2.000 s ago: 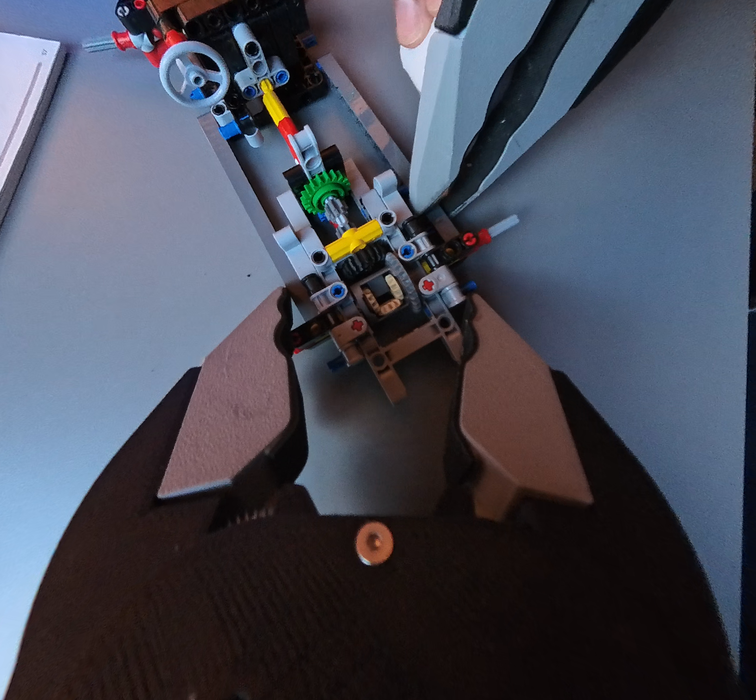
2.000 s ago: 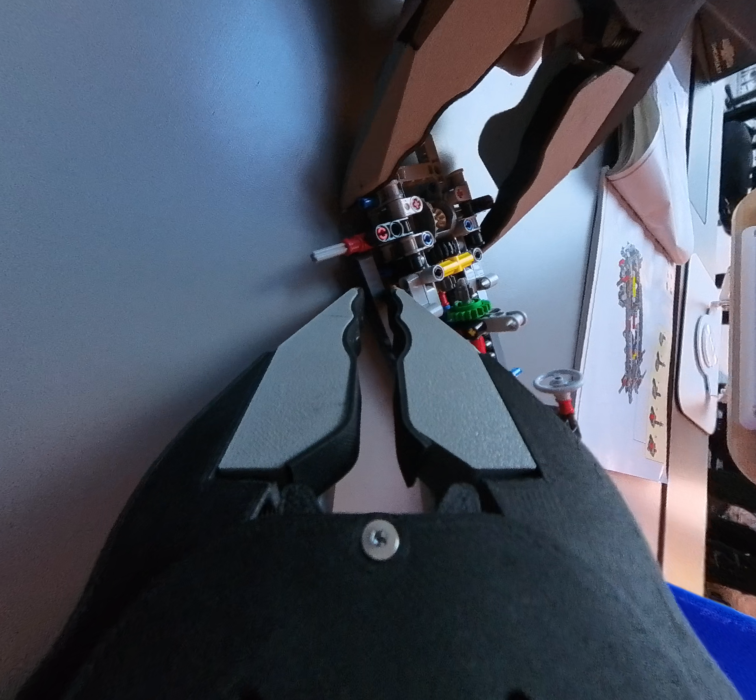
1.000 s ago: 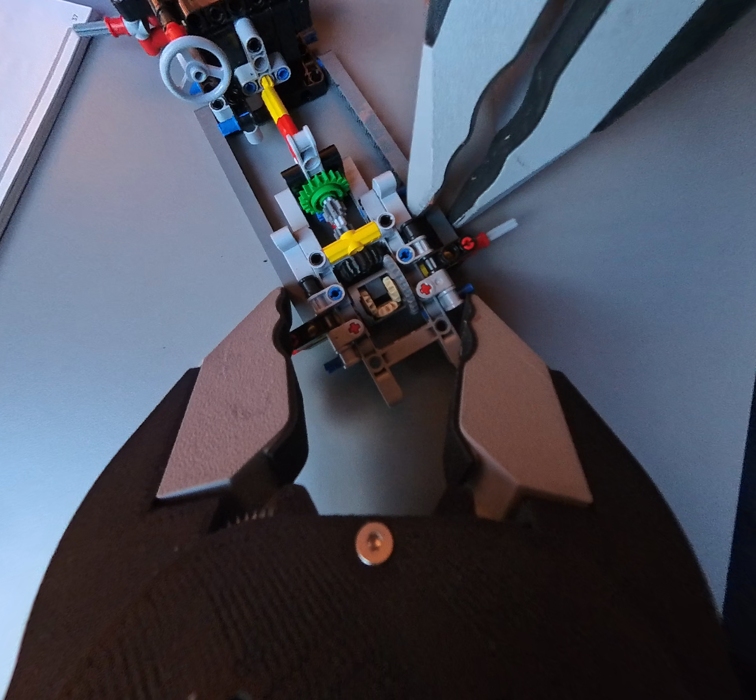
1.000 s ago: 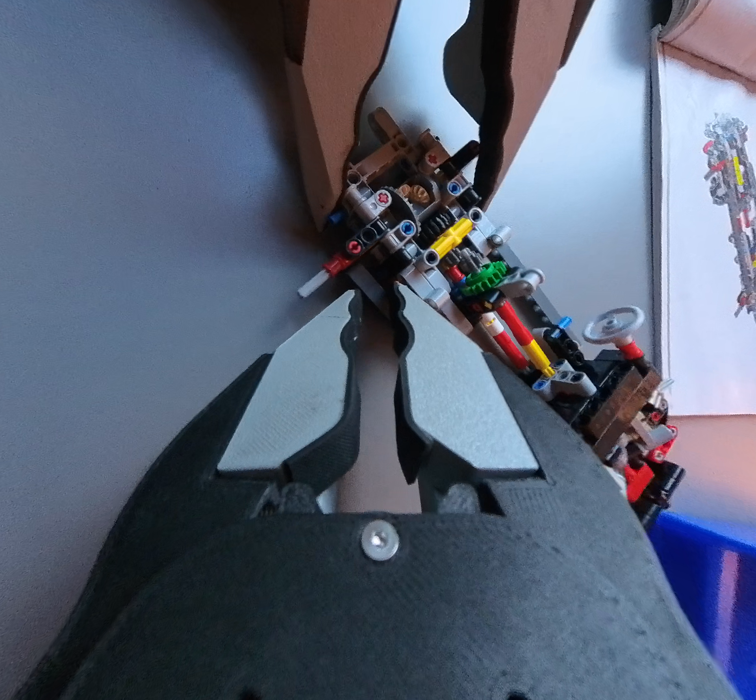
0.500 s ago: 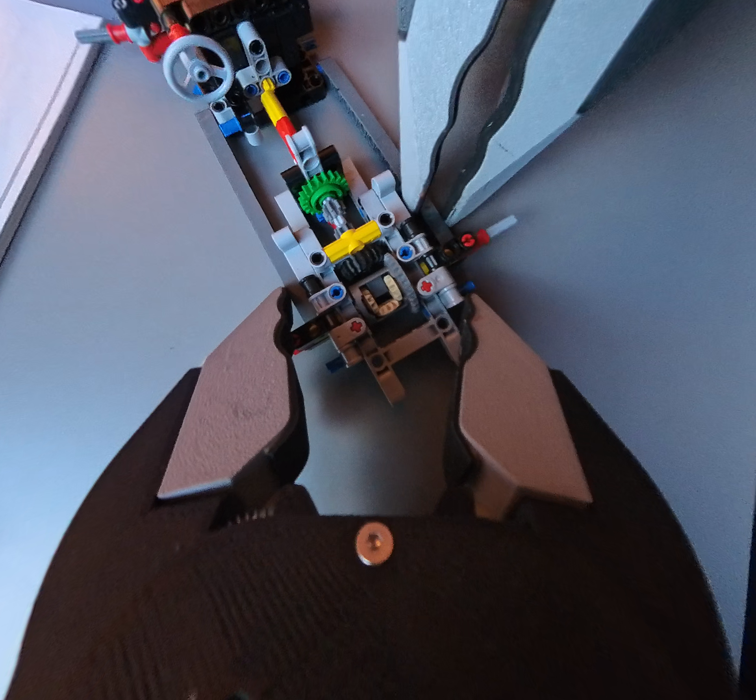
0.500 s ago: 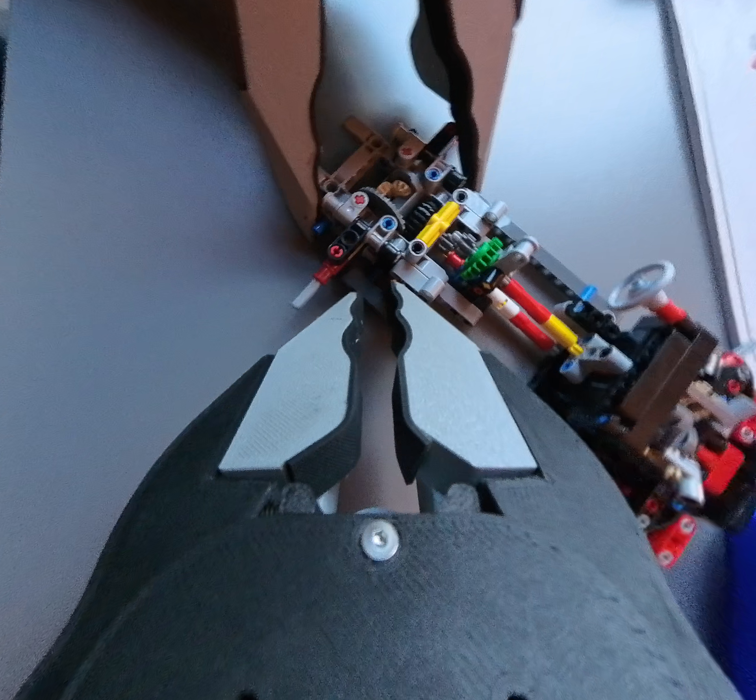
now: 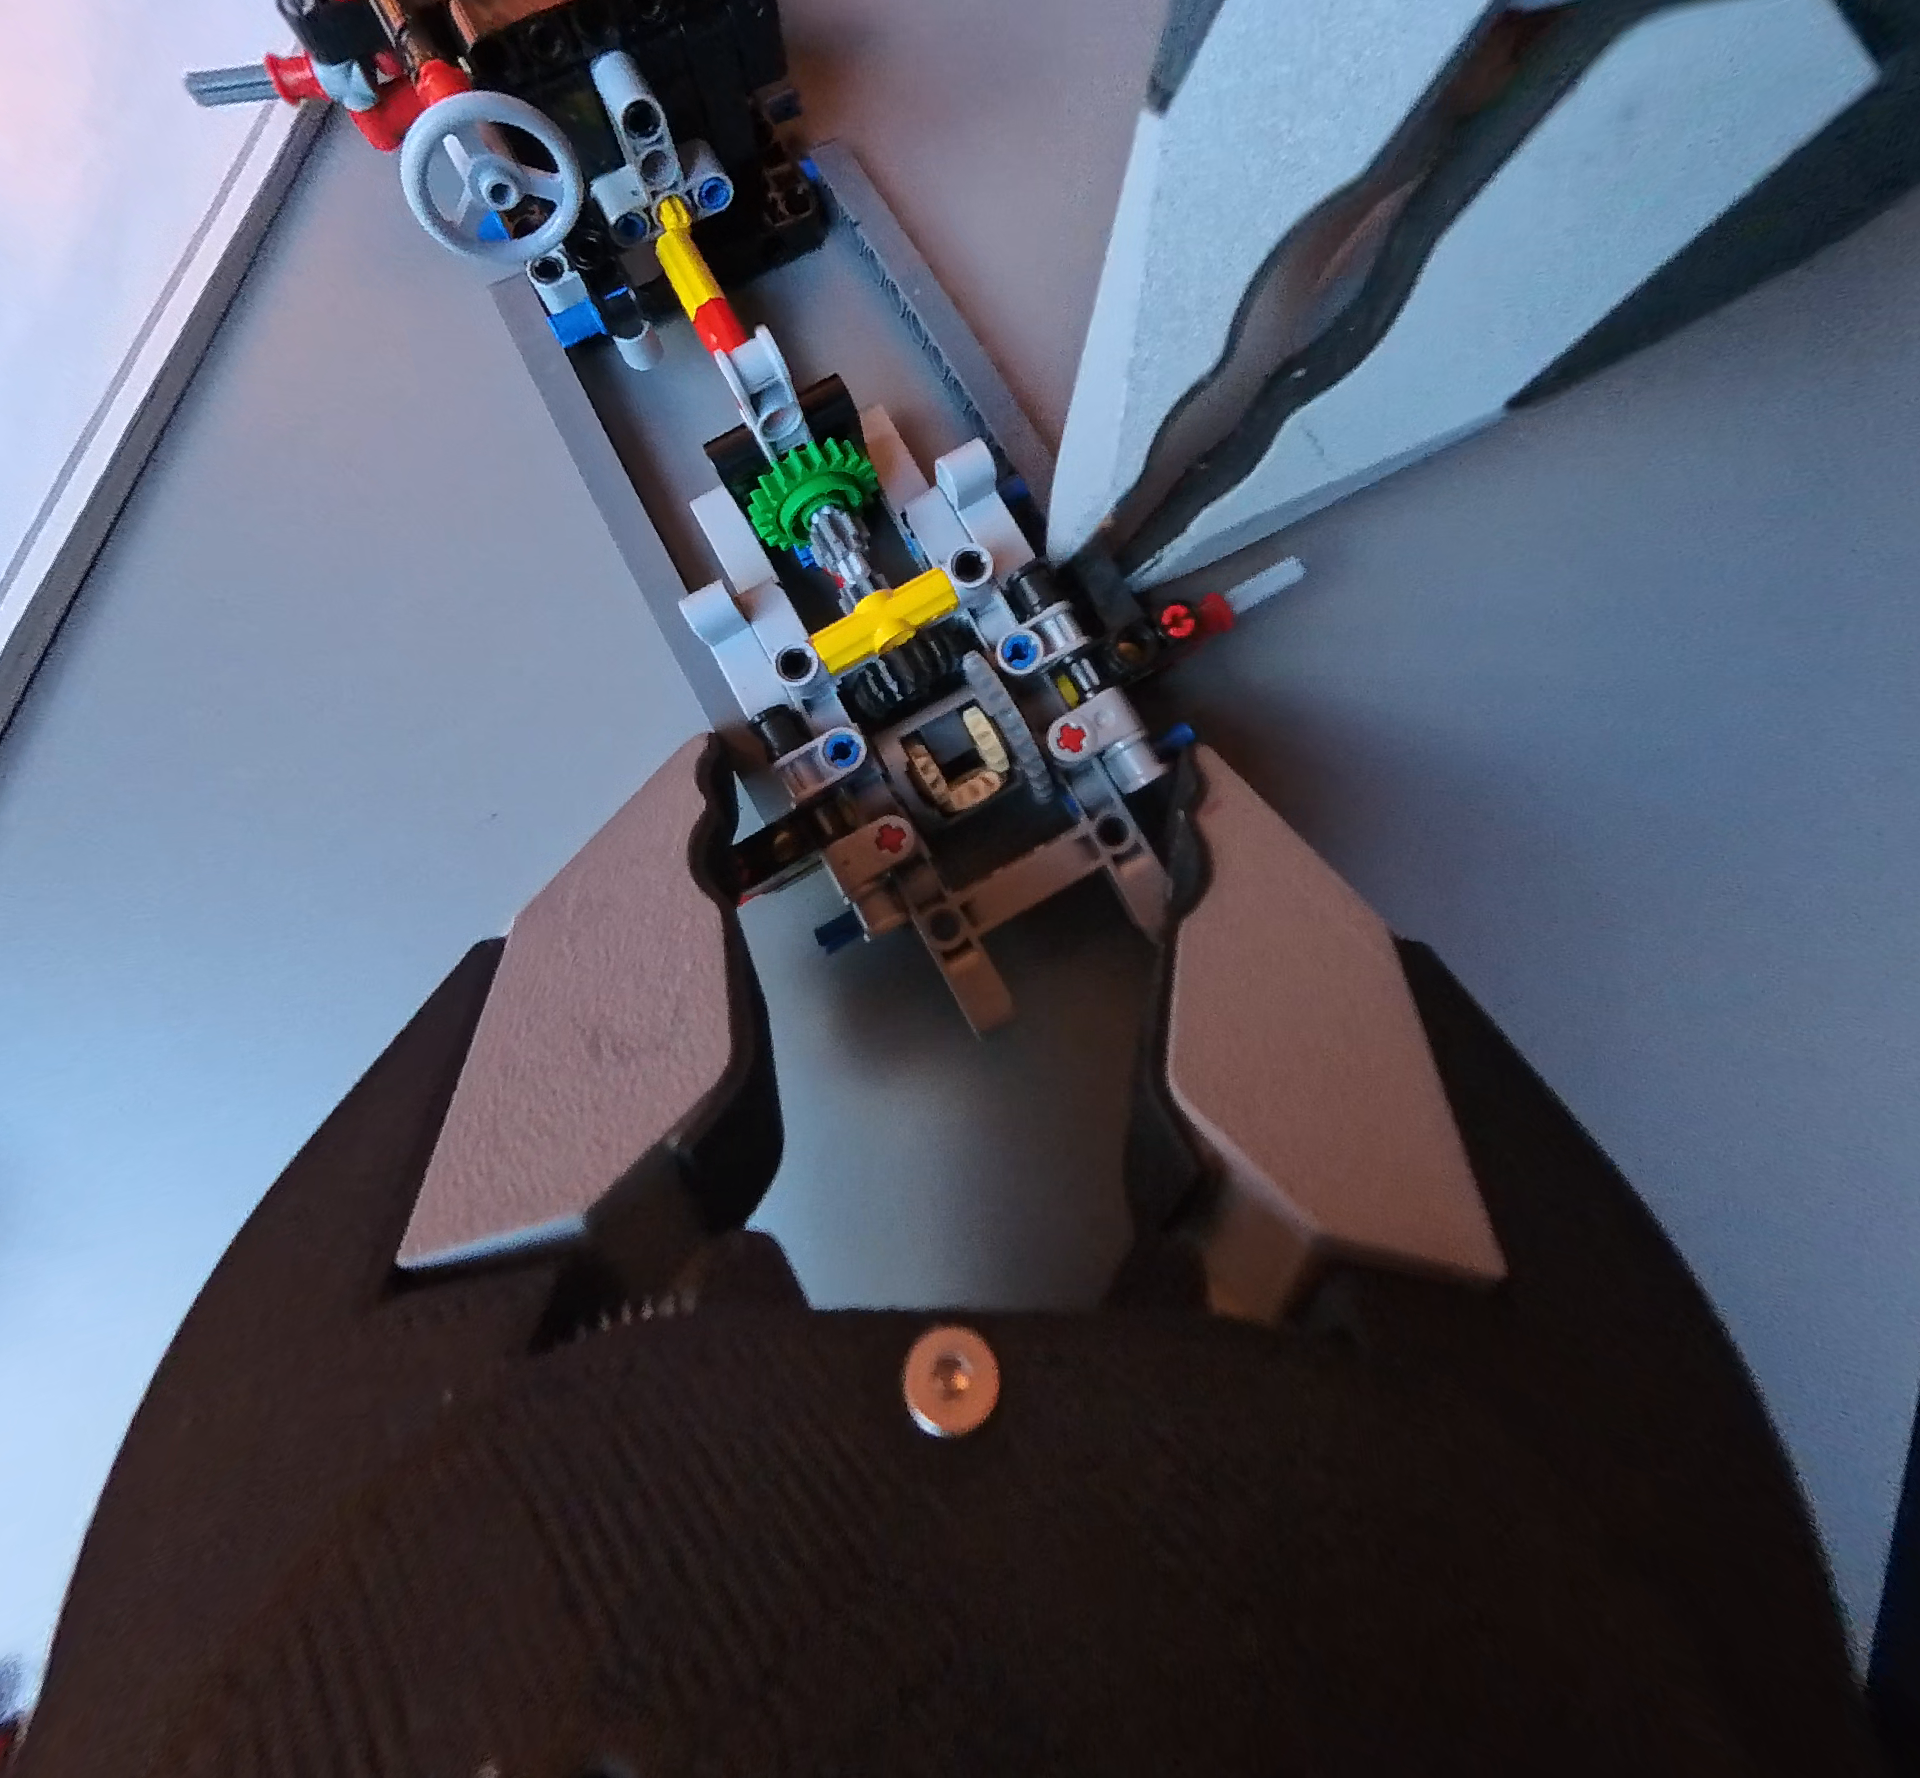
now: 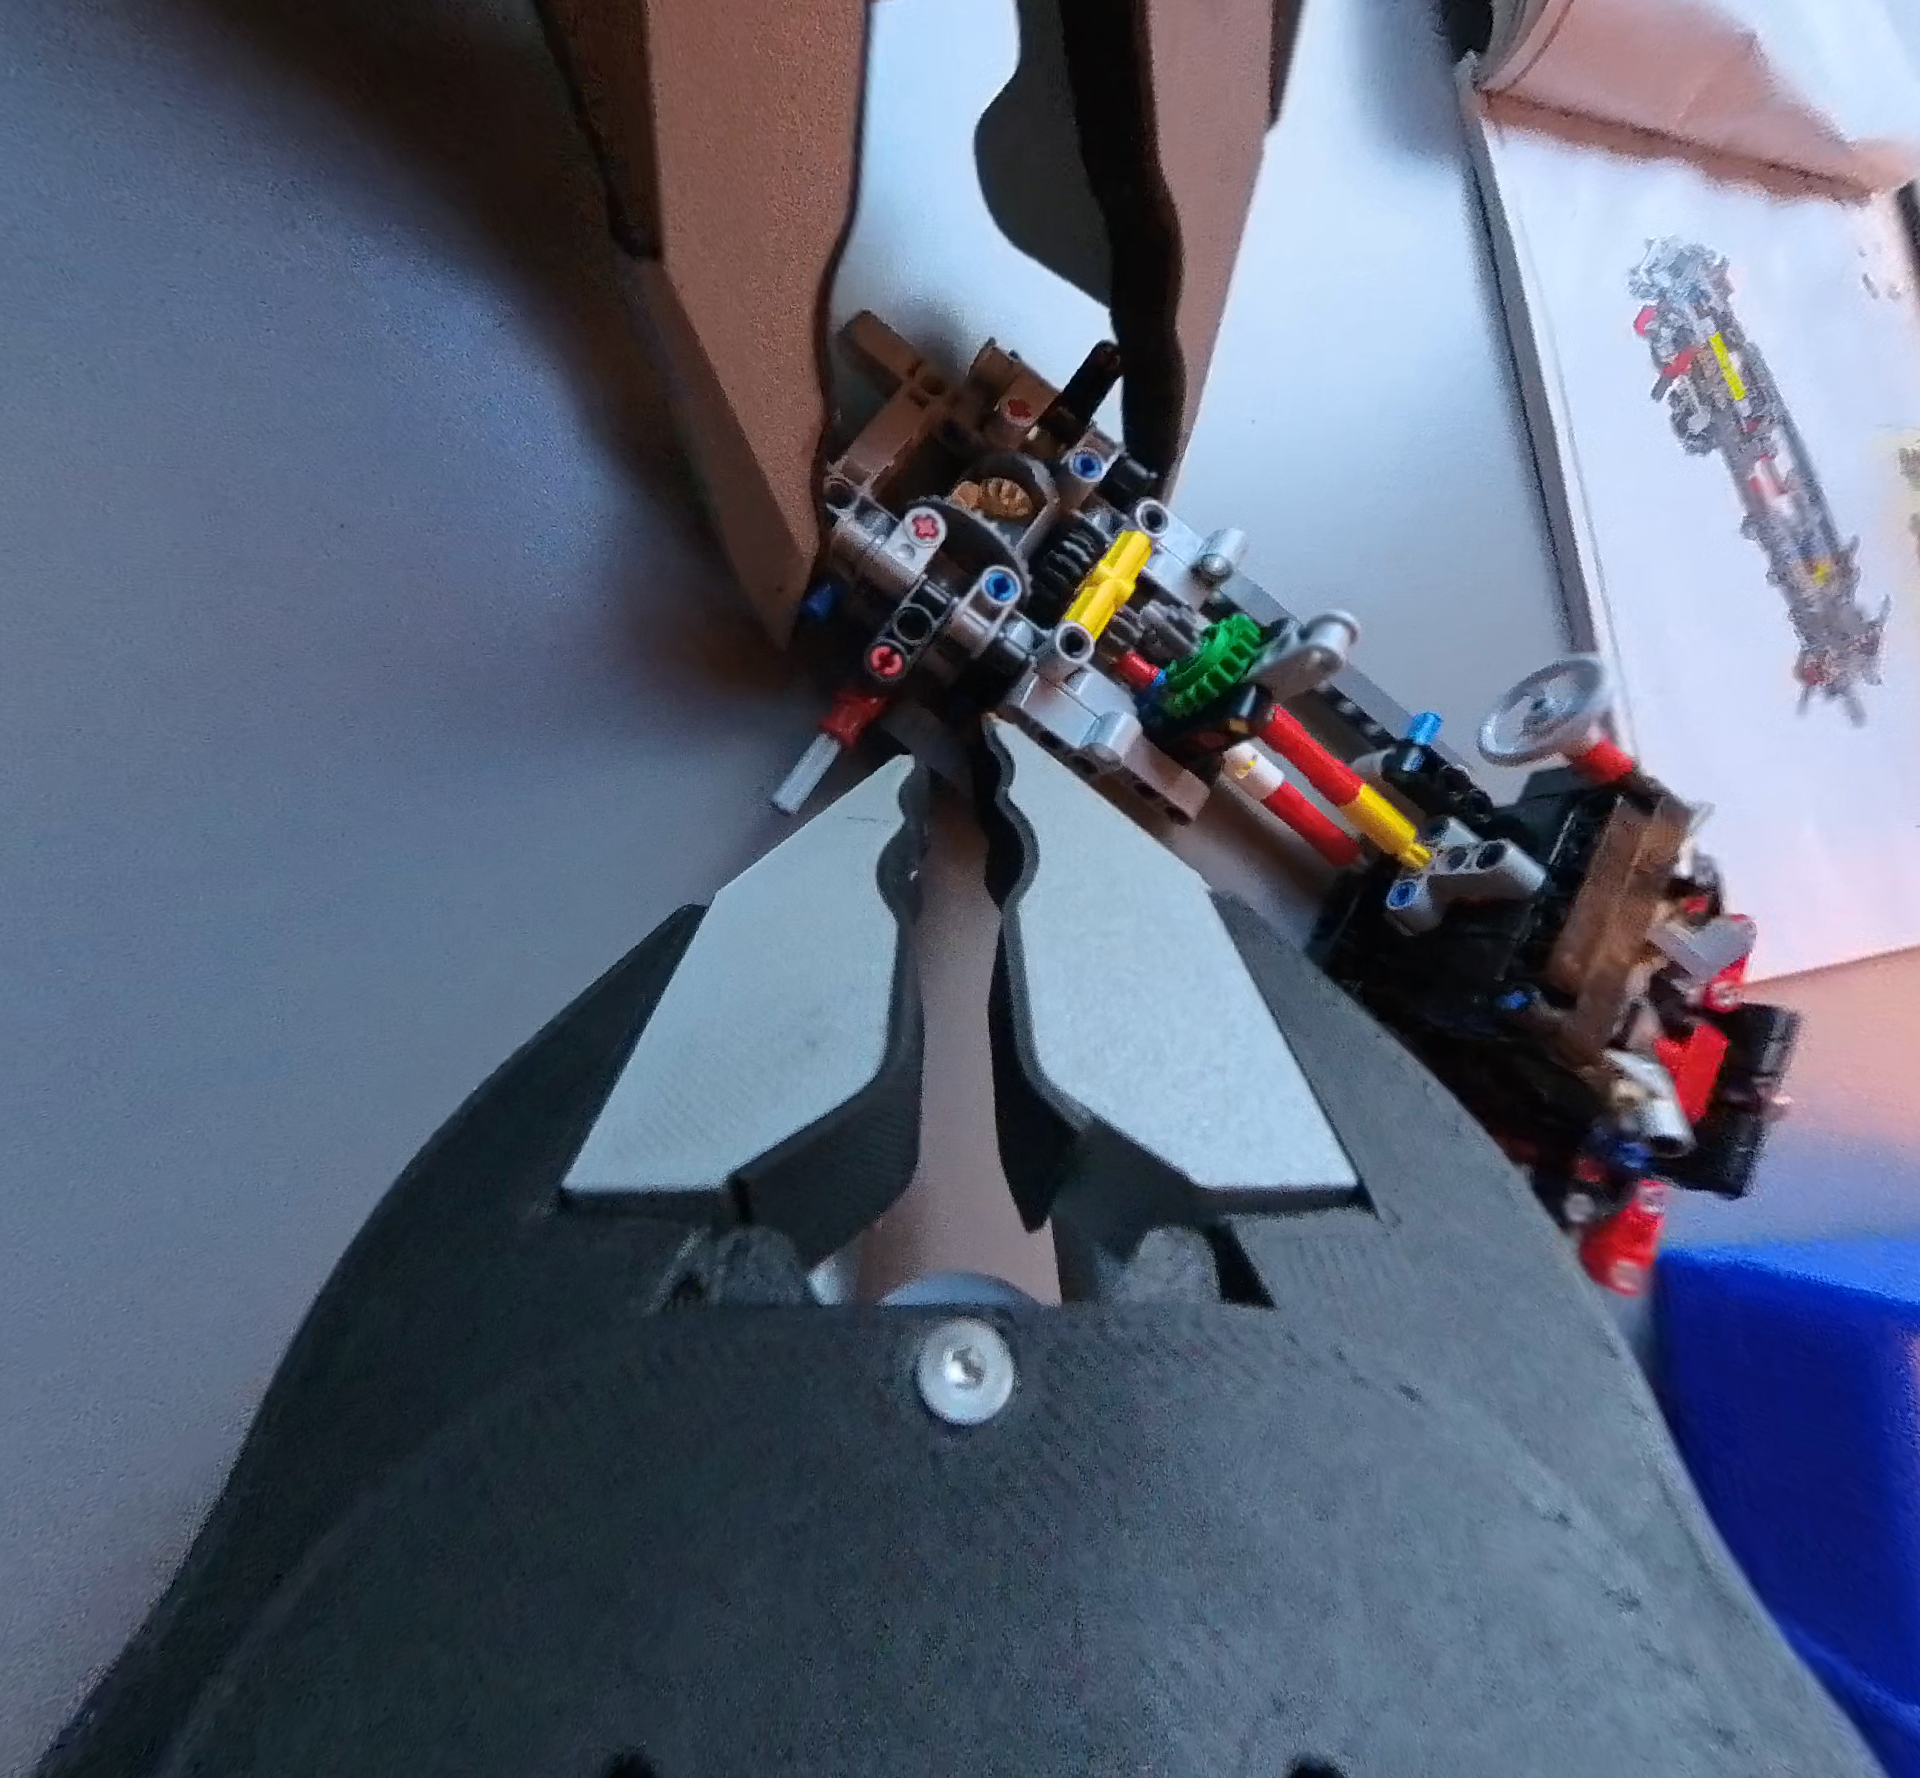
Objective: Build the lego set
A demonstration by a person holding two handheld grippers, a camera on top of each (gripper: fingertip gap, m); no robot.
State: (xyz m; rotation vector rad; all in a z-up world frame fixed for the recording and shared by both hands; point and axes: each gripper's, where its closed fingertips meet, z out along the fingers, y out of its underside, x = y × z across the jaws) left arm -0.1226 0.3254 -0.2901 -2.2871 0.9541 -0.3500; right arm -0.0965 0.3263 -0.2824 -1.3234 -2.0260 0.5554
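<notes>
A toy brick car chassis (image 7: 883, 648) with a green gear (image 7: 810, 507), a yellow connector and a grey steering wheel (image 7: 488, 175) lies on the grey table. My left gripper (image 7: 951, 793) is shut on its near end, one pad on each side. It also shows in the right wrist view (image 8: 971, 544), astride the same end of the chassis (image 8: 1091, 606). My right gripper (image 8: 951, 762) is shut on a small black piece (image 7: 1093, 592) on the chassis's side, beside a red-and-grey axle end (image 7: 1236, 596). The right gripper shows in the left wrist view (image 7: 1101, 554) too.
A white printed booklet (image 8: 1714, 481) lies beyond the chassis and shows at the left edge of the left wrist view (image 7: 83, 222). A blue bin (image 8: 1808, 1416) stands at the lower right. The table top (image 7: 312, 689) is grey. Both grippers' tips are close together, under 4 cm apart.
My right gripper's fingers closed from a narrow gap onto the black piece, and the gripper swung round the chassis. My left gripper kept the same hold on the chassis's end.
</notes>
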